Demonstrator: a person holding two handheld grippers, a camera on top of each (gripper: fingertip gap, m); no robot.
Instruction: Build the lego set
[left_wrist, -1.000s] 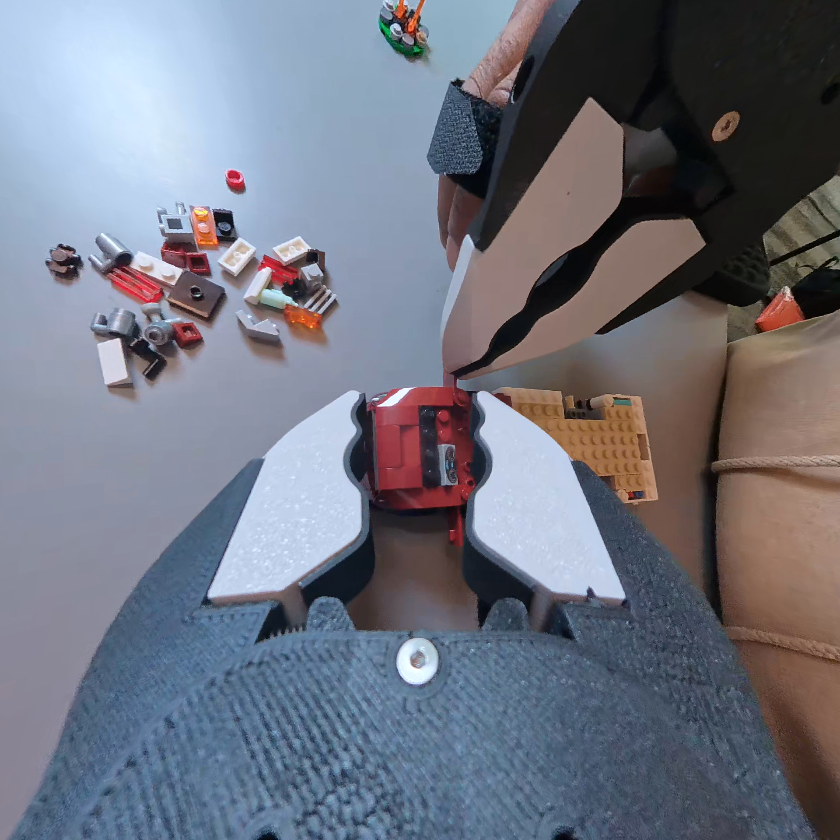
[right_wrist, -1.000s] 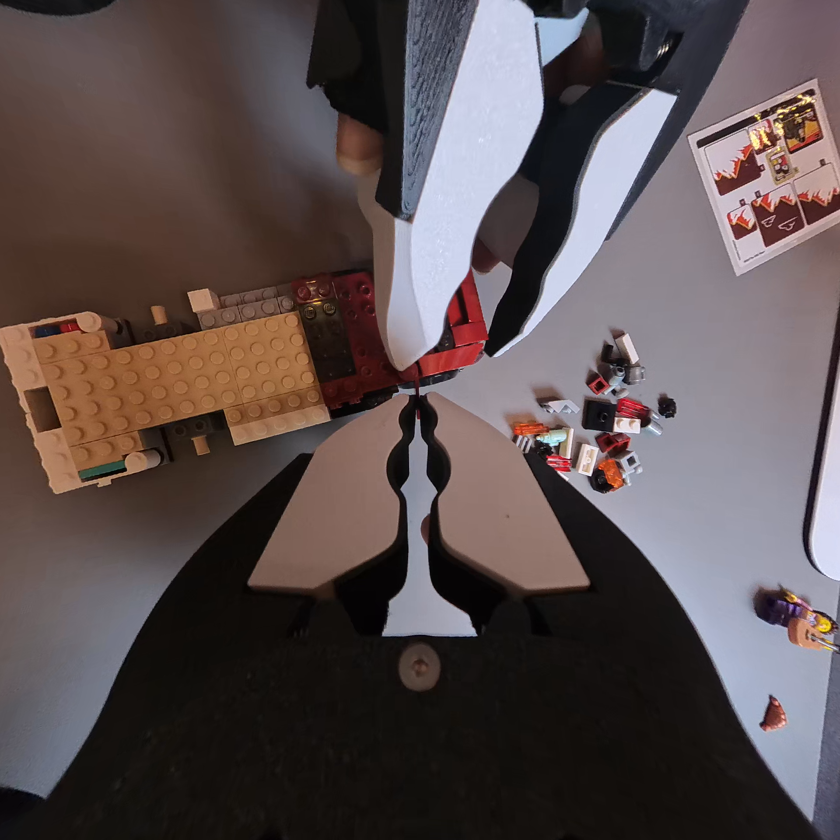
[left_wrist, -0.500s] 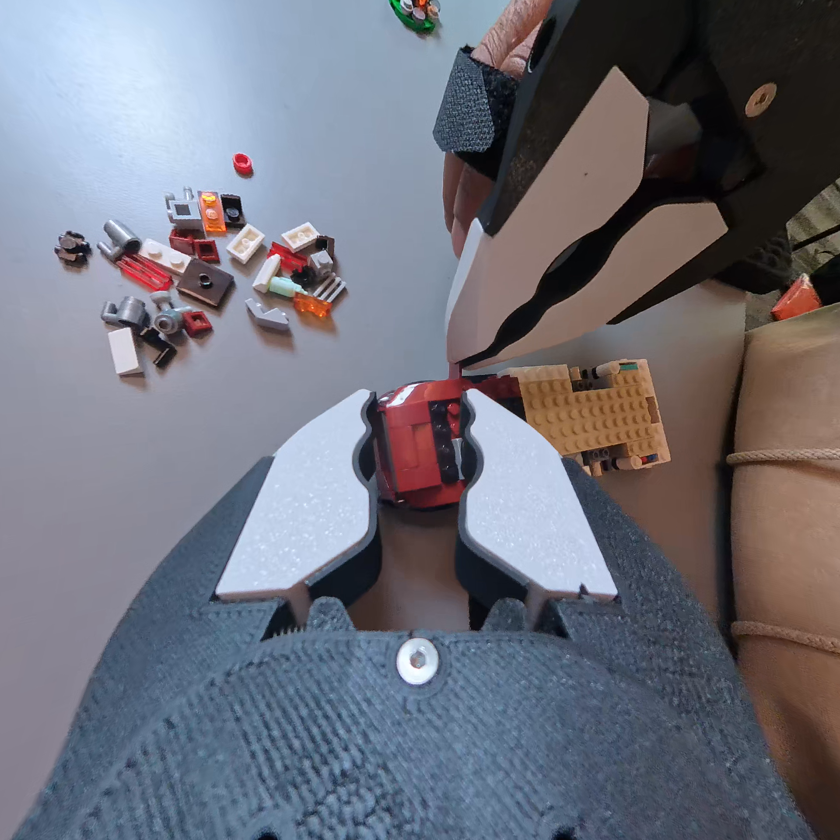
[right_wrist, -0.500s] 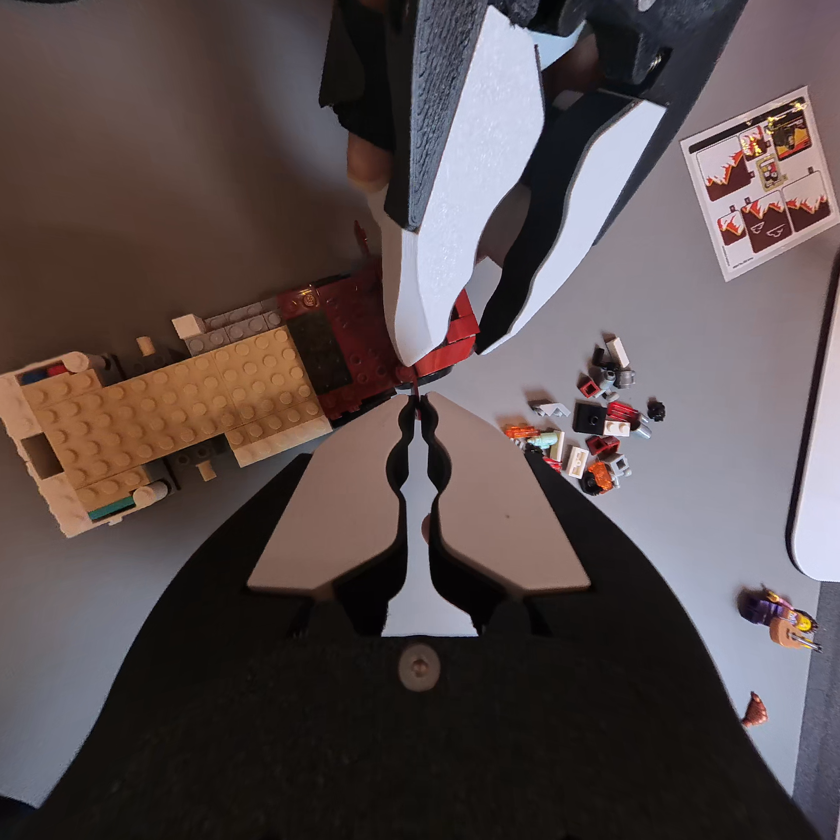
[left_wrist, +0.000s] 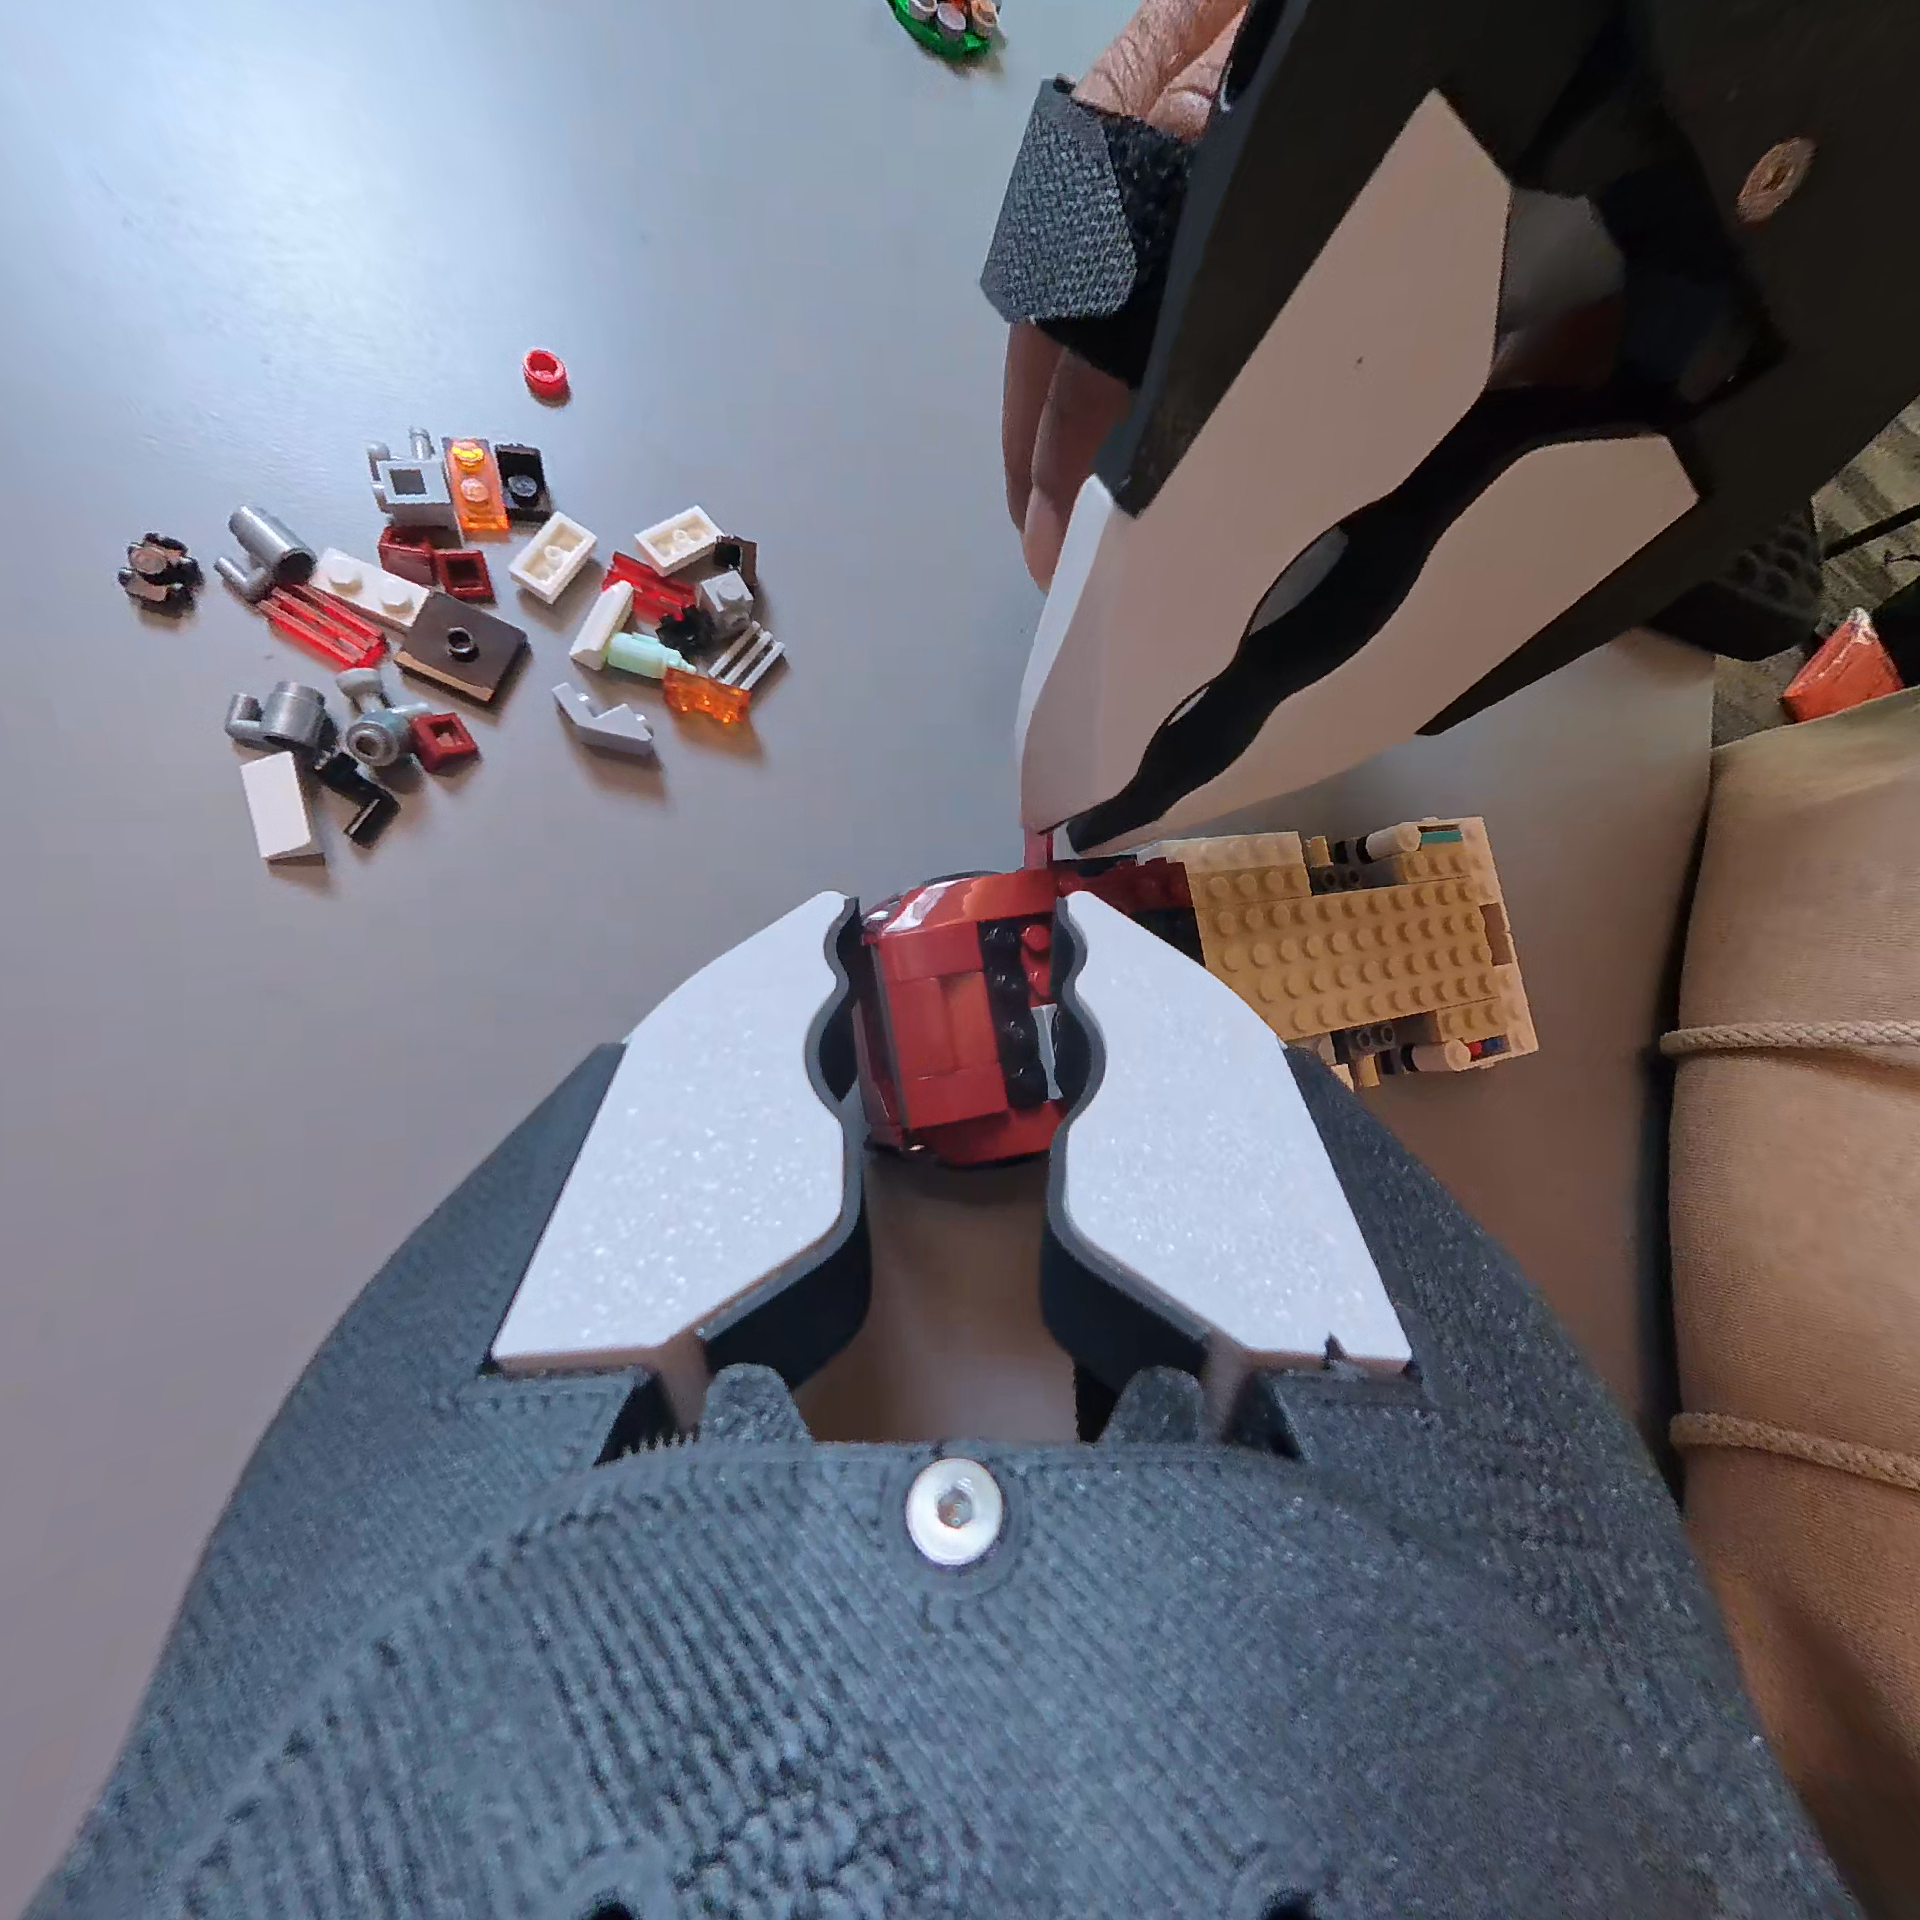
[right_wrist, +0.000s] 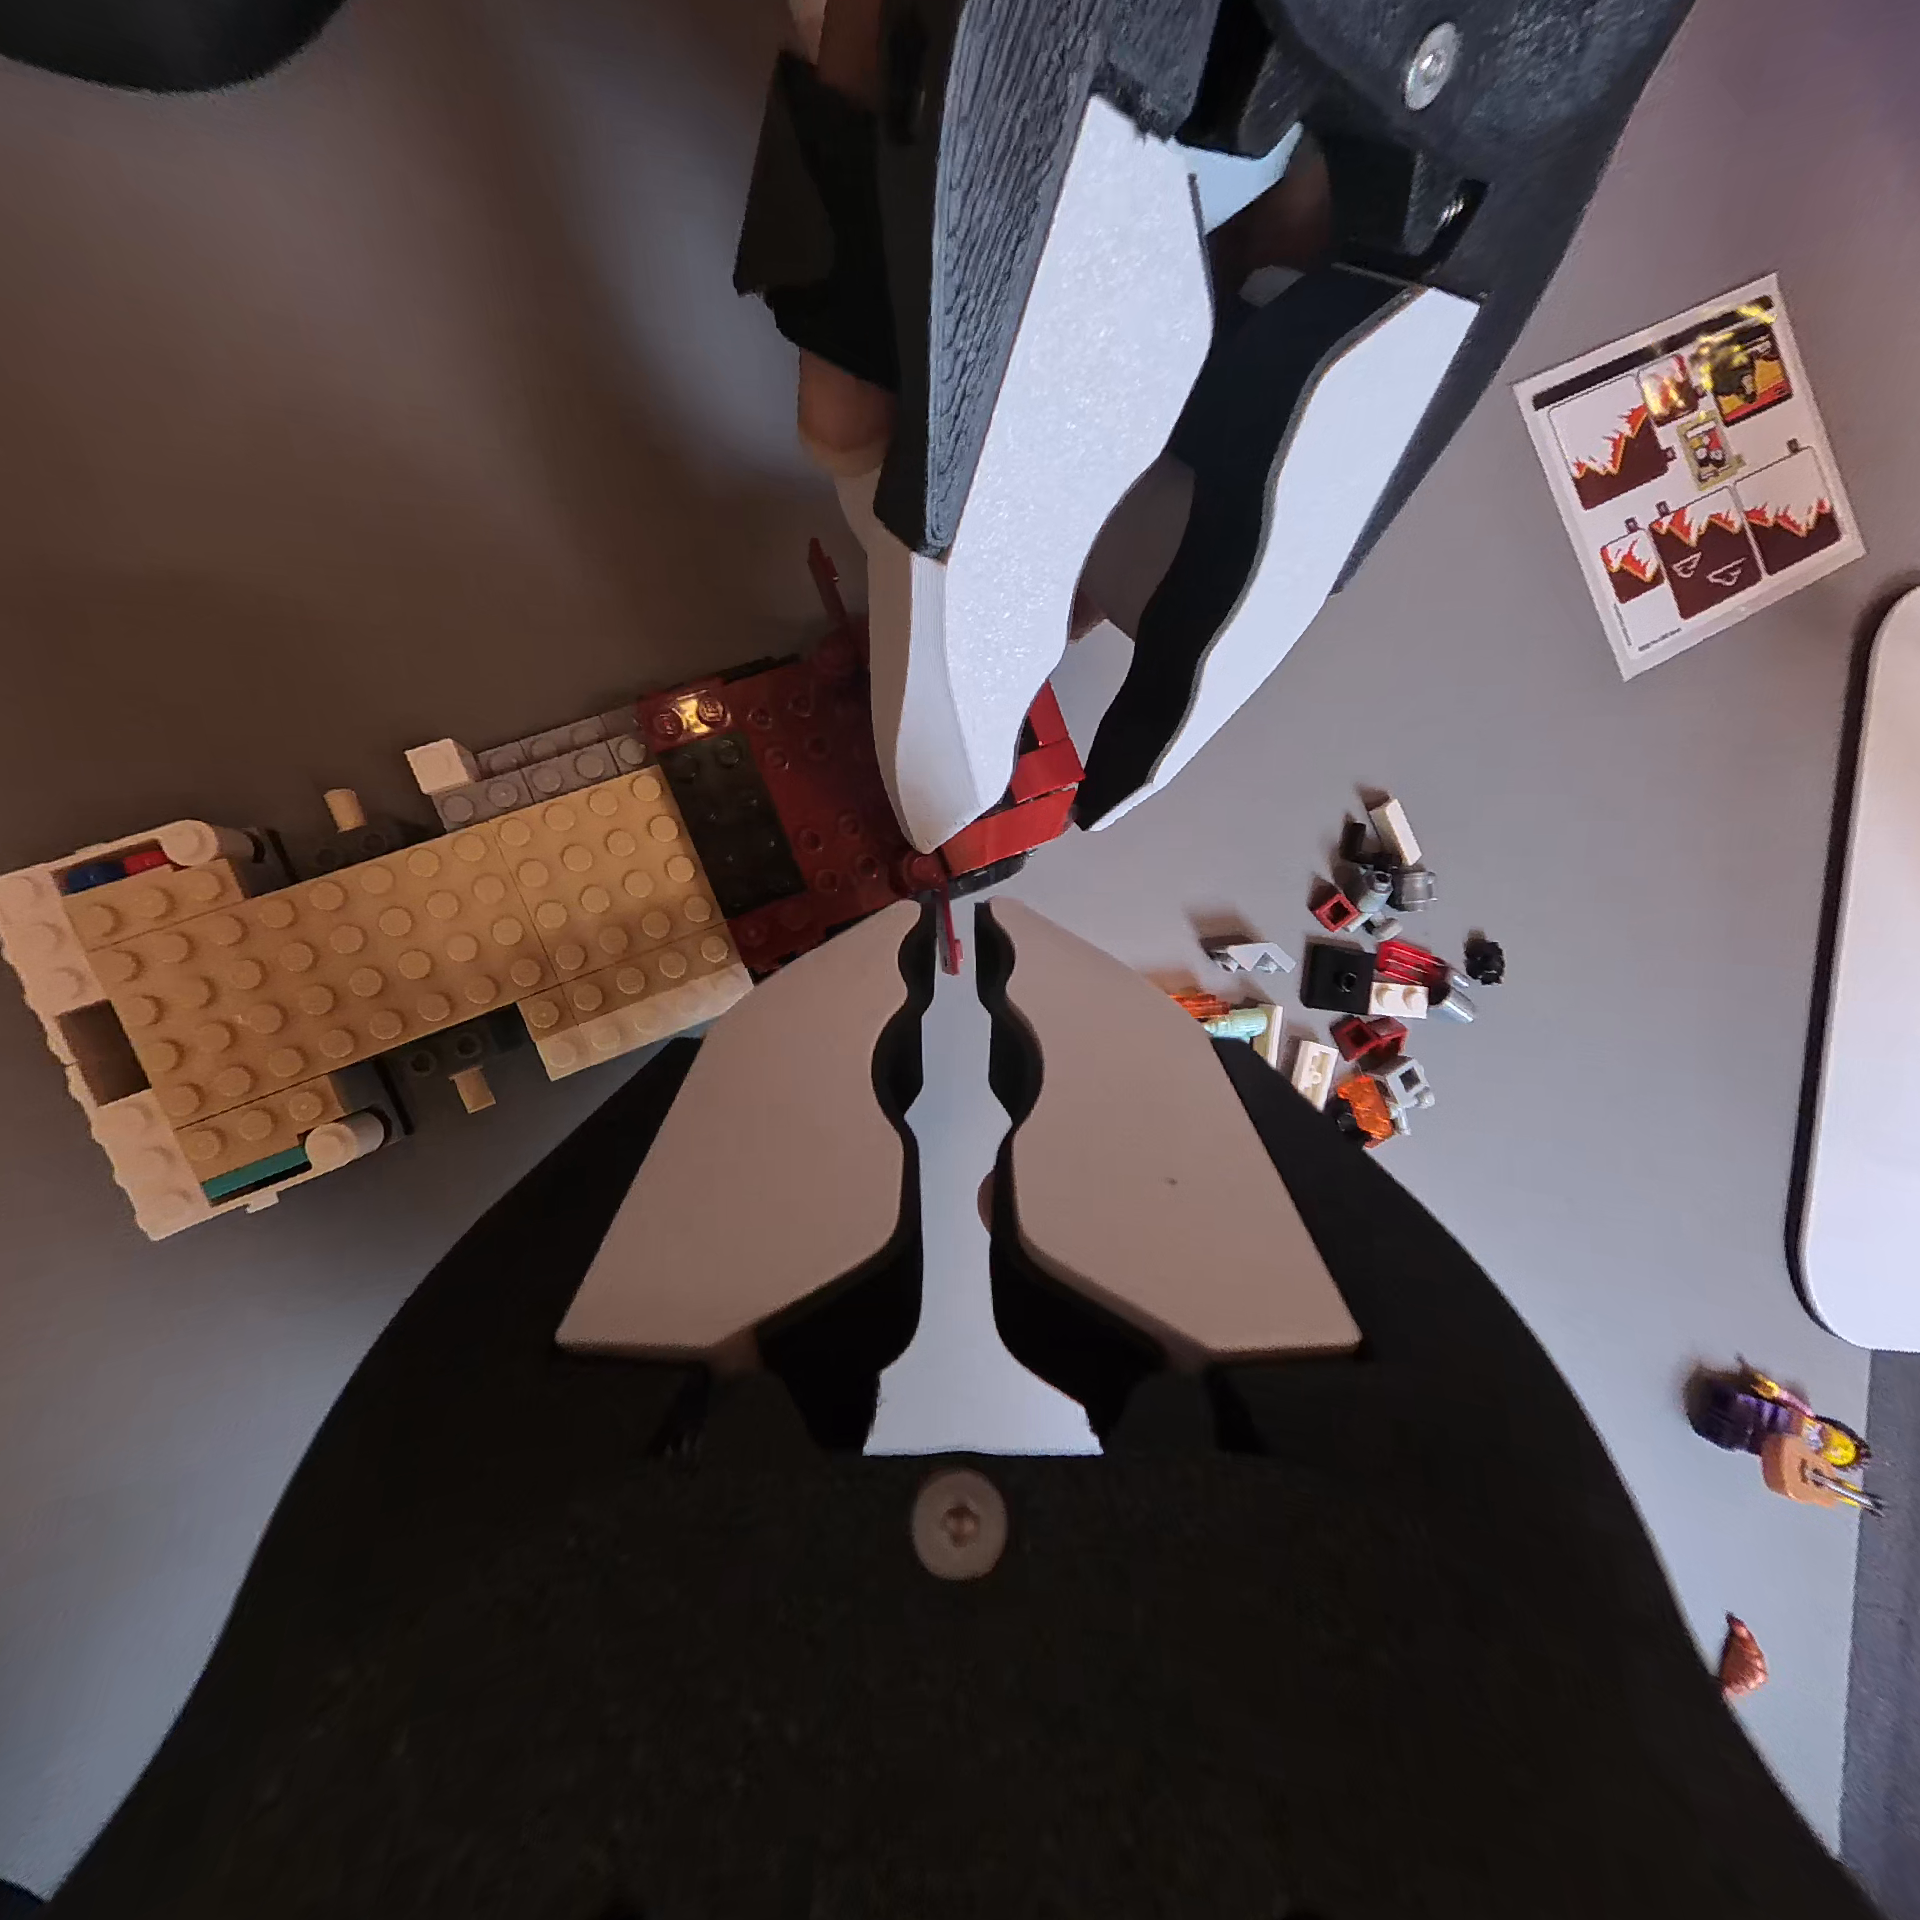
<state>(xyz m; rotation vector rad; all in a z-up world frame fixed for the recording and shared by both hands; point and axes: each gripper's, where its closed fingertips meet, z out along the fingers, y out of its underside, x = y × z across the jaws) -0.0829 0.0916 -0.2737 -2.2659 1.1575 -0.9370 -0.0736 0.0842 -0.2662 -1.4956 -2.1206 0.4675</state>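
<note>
Left gripper (left_wrist: 961, 997) clamps the red cab (left_wrist: 940, 1029) of the brick truck (right_wrist: 416, 956) steady on the table (left_wrist: 520, 208) — right gripper (right_wrist: 948, 914), at one o'clock, slightly parted around a thin red lever (right_wrist: 945, 935).

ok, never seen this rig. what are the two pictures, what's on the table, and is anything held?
No robot arm: a person holds two handheld two-finger grippers, each with a camera looking along its fingers. One picture is from the left gripper, one from the right gripper.

On the grey table lie a tan-and-dark-red toy brick vehicle, a pile of small loose bricks, a printed sticker sheet and a small purple figure.

The left gripper is closed on the vehicle's dark red front end. The right gripper's fingers stand slightly apart around a thin red stick on that front; they don't pinch it.
</note>
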